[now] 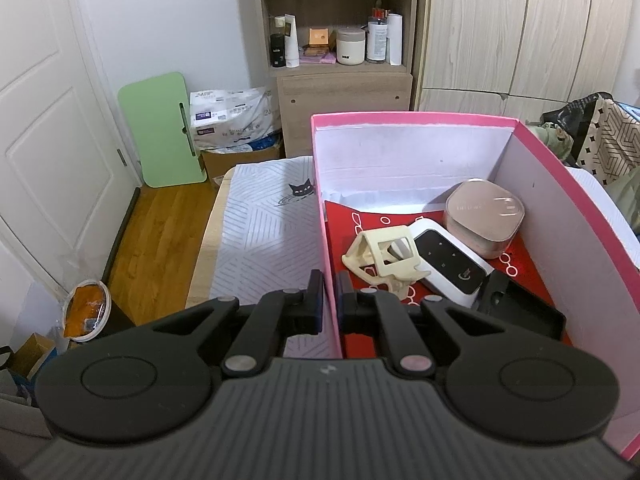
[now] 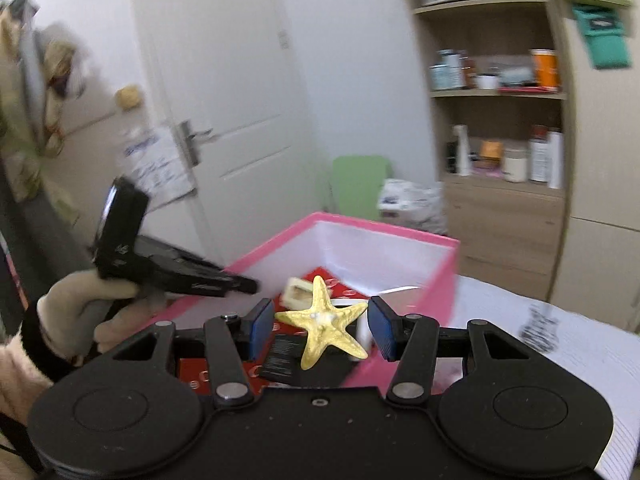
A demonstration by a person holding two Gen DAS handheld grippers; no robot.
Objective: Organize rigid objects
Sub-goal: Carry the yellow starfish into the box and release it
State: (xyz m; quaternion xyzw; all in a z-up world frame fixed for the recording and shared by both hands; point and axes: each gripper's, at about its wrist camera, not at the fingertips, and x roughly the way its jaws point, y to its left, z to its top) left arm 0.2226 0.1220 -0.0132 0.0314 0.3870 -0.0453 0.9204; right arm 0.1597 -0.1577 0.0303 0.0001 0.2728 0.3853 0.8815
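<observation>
The right tongs stand half open at lower centre of their view, a yellow starfish between the blue pads, its arm tips at or just short of them; I cannot tell whether they grip it. Behind lies the pink box. The left tongs are clamped shut on the box's left wall, lower centre. Inside lie a cream stand, a white device and a pink case.
</observation>
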